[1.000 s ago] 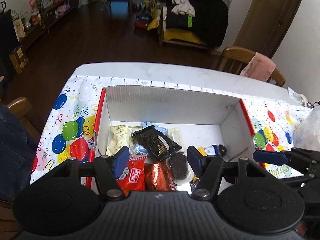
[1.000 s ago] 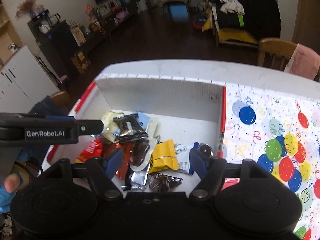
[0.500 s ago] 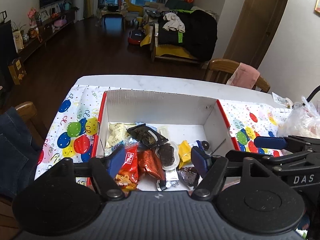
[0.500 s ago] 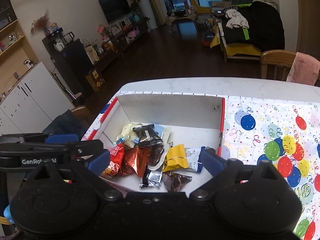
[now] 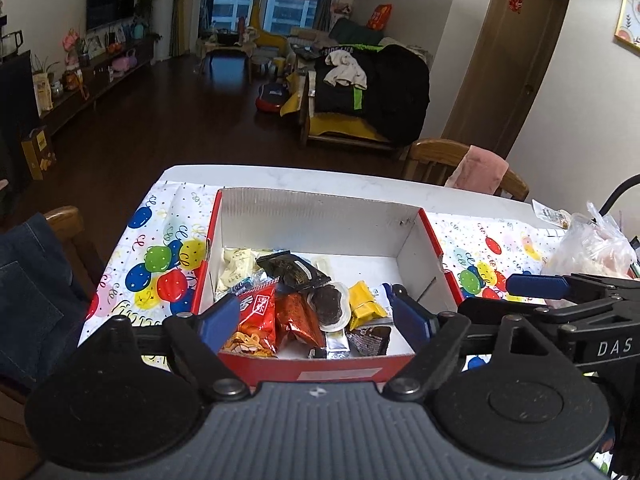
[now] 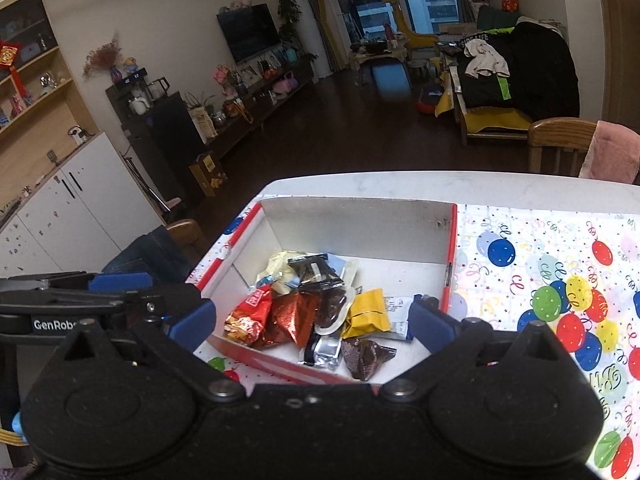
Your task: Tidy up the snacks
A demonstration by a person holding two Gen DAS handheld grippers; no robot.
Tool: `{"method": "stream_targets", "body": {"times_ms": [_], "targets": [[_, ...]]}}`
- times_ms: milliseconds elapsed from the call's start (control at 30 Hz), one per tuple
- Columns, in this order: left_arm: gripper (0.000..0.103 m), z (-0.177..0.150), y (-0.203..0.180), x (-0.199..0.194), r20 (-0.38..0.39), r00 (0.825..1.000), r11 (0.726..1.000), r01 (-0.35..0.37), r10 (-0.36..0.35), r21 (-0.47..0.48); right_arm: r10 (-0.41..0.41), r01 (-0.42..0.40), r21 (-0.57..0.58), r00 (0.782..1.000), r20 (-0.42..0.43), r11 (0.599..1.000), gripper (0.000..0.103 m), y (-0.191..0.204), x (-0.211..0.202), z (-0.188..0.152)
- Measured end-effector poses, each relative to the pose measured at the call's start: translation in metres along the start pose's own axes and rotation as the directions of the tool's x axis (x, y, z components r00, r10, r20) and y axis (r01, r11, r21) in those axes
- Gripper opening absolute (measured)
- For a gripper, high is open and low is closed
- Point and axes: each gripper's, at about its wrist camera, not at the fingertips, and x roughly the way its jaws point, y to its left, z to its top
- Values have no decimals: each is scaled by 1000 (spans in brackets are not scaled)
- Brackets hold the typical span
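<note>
From the left wrist view, the left gripper (image 5: 316,320) hangs above the near edge of a red-sided cardboard box (image 5: 320,222) with a white inside, its blue pads spread wide and gripping nothing; its jaws have just been opening. Inside the box lies a heap of snacks: a red packet with white characters (image 5: 256,314), a shiny orange-red foil packet (image 5: 298,318), a black packet (image 5: 294,272), a dark snack in a clear tray (image 5: 330,308), a yellow packet (image 5: 364,306), a cream-coloured packet (image 5: 236,270) toward the back left, and a dark brown wrapper (image 5: 370,338) near the front wall. The box stands on a balloon-print tablecloth (image 5: 160,264) over a white table (image 5: 304,178). At the right edge the other gripper's blue finger (image 5: 536,285) reaches in (apart from the box), with a clear plastic bag (image 5: 592,244) behind it.

From the right wrist view, the right gripper (image 6: 312,320) is held over the box's near right corner, released, its pads standing far apart with only air between them; its jaws have just been opening. The same heap sits on the box floor (image 6: 400,280) just beyond the pads: yellow packet (image 6: 368,312), orange-red foil packet (image 6: 294,314), silver pouch (image 6: 324,350), brown wrapper (image 6: 366,356). The left gripper's blue finger (image 6: 120,281) shows at the left, outside the box wall (image 6: 228,254).
</note>
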Motion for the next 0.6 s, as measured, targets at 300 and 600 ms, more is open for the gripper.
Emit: {"method": "stream_targets", "body": {"times_ms": [300, 600], "targets": [[100, -16, -6, -15, 28, 999, 1000, 27, -28, 14, 14, -15, 25, 999, 36, 1000, 103, 1, -14, -10], [101, -20, -11, -27, 53, 999, 999, -7, 5, 32, -5, -1, 68, 996, 89, 998, 103, -3, -27, -17]]}}
